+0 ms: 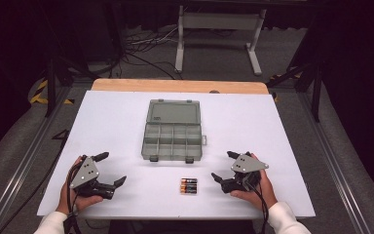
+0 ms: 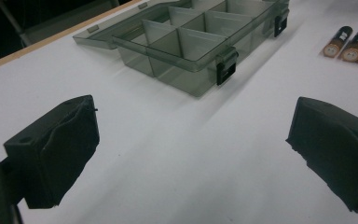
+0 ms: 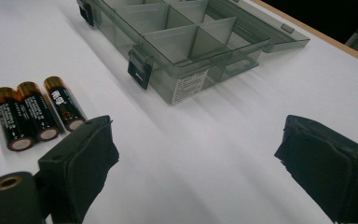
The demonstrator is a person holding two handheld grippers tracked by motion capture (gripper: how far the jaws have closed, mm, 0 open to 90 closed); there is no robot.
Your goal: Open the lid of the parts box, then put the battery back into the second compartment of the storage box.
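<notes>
A smoky clear compartment box [image 1: 172, 139] lies open in the middle of the white table, its lid folded flat behind it; its compartments [image 2: 200, 44] [image 3: 168, 37] look empty. Three black-and-copper batteries [image 1: 188, 185] lie side by side in front of it, also seen as batteries [image 2: 352, 44] and batteries [image 3: 35, 112]. My left gripper [image 1: 111, 169] rests at the front left, open, nothing between its jaws [image 2: 191, 154]. My right gripper [image 1: 224, 166] rests at the front right, open and empty [image 3: 191, 154], just right of the batteries.
The white tabletop [image 1: 117, 117] has a wooden strip [image 1: 175, 86] along its far edge. Beyond stand a white frame's legs [image 1: 219, 39] and floor cables [image 1: 146, 46]. Aluminium rails [image 1: 24, 161] run along both sides of the table.
</notes>
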